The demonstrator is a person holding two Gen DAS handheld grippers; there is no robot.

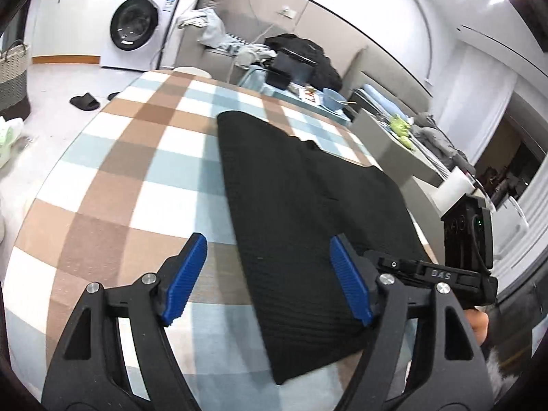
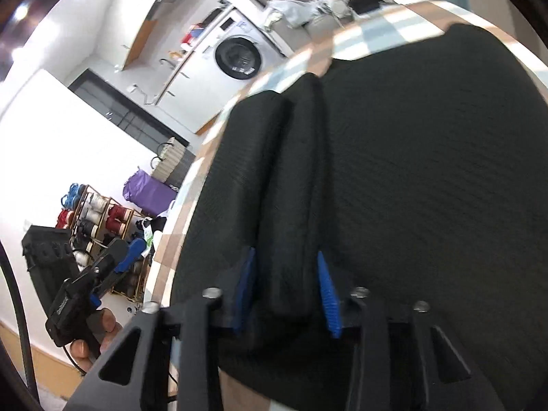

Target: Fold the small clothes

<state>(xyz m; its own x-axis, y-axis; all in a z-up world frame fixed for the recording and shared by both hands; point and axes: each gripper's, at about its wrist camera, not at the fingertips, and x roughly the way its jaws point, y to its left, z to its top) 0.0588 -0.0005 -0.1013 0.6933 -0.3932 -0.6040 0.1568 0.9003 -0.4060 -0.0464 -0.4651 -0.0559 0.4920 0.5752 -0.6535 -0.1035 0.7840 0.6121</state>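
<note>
A black knit garment (image 1: 308,205) lies partly folded on a brown, blue and white checked blanket (image 1: 137,171). My left gripper (image 1: 269,279) hovers over the garment's near left edge. It is open, with its blue pads (image 1: 186,281) wide apart and nothing gripped between them. In the right wrist view the garment (image 2: 428,171) fills the frame. My right gripper (image 2: 287,291) is shut on a thick raised fold of this black cloth, its pads pressing both sides. The right gripper's housing (image 1: 467,236) shows at the garment's right edge. The left gripper (image 2: 126,257), held by a hand, appears far left.
A washing machine (image 1: 137,24) stands at the back, with black slippers (image 1: 85,101) and a woven basket (image 1: 13,72) on the floor. Beyond the blanket, a side table holds a blue bowl (image 1: 334,97) and dark bags. A rack of spools (image 2: 102,219) and a purple bag (image 2: 150,188) sit on the left.
</note>
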